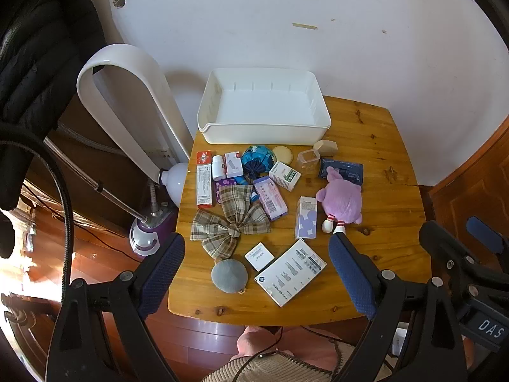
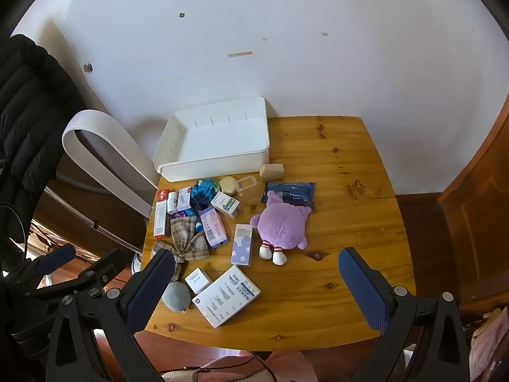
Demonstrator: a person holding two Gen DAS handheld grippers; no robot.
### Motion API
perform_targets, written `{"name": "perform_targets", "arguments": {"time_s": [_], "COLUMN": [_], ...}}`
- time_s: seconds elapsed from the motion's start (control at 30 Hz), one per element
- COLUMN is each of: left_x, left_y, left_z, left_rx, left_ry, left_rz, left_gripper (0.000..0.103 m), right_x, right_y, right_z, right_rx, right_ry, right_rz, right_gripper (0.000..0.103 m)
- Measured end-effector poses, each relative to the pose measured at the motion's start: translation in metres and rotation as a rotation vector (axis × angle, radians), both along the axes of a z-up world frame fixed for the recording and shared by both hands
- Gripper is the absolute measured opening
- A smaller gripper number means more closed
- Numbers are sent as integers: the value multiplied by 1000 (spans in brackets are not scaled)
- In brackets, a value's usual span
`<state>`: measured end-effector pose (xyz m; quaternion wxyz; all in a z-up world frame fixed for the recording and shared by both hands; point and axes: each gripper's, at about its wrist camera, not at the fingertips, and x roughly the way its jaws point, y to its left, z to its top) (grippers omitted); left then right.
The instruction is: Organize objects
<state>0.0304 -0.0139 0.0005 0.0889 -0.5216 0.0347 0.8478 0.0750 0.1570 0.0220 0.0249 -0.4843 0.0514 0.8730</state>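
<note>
An empty white bin stands at the back of the wooden table. In front of it lie a purple plush toy, a plaid bow, a grey round pouch, a large white flat box, and several small boxes and bottles. My left gripper hovers open above the table's near edge. My right gripper is open too, holding nothing. Each gripper shows at the other view's side edge.
A white loop-shaped fan and a purple-based garment steamer stand left of the table. A black padded jacket hangs at far left. A wooden door is right. A person's clothing shows below the table.
</note>
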Motion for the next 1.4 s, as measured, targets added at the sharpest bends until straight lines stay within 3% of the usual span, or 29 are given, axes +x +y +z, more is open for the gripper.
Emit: {"name": "perform_targets", "arguments": {"time_s": [1.4], "left_x": [11], "left_y": [-8], "left_z": [-5], "left_rx": [19], "left_ry": [-6], "left_rz": [-143], "left_gripper": [93], "right_x": [6], "right_y": [-14], "right_z": [5], "right_rx": [-8], "right_ry": [28], "right_rz": [28], "right_gripper": [103]}}
